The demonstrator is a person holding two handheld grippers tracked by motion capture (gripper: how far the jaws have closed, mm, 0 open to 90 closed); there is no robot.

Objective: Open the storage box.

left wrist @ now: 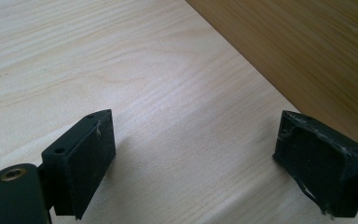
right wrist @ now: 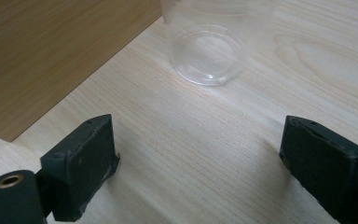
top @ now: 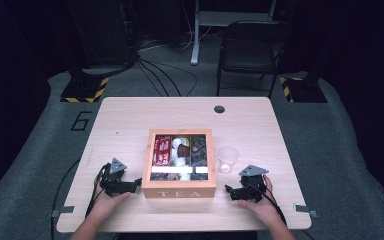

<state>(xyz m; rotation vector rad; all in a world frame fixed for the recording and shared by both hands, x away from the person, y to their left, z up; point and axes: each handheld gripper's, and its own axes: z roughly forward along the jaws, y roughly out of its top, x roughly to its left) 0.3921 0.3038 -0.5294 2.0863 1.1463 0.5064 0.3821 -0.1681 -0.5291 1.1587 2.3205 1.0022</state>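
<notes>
A wooden tea box stands in the middle of the light wooden desk, and everything else is placed around it. Its front wall carries the word TEA, and its lid is a wooden frame around a clear pane. Through the pane the compartments show red packets on the left side, white and brown pieces in the middle, and dark packets on the right.

The left tool rests on the desk just beside the box's left wall, near its front corner, with a hand behind it. In the left gripper view its jaws stand spread wide over bare desk, with nothing between them, and the box's side wall rises close ahead to the upper right.

The right tool lies on the desk just to the right of the box's front corner, held by the other hand. Its jaws are likewise spread apart and pinch nothing. In the right gripper view the box wall fills the upper left.

A clear plastic cup stands upright on the desk just right of the box, a little beyond the right tool. In the right gripper view the cup sits ahead of the jaws, apart from them, and looks empty.
</notes>
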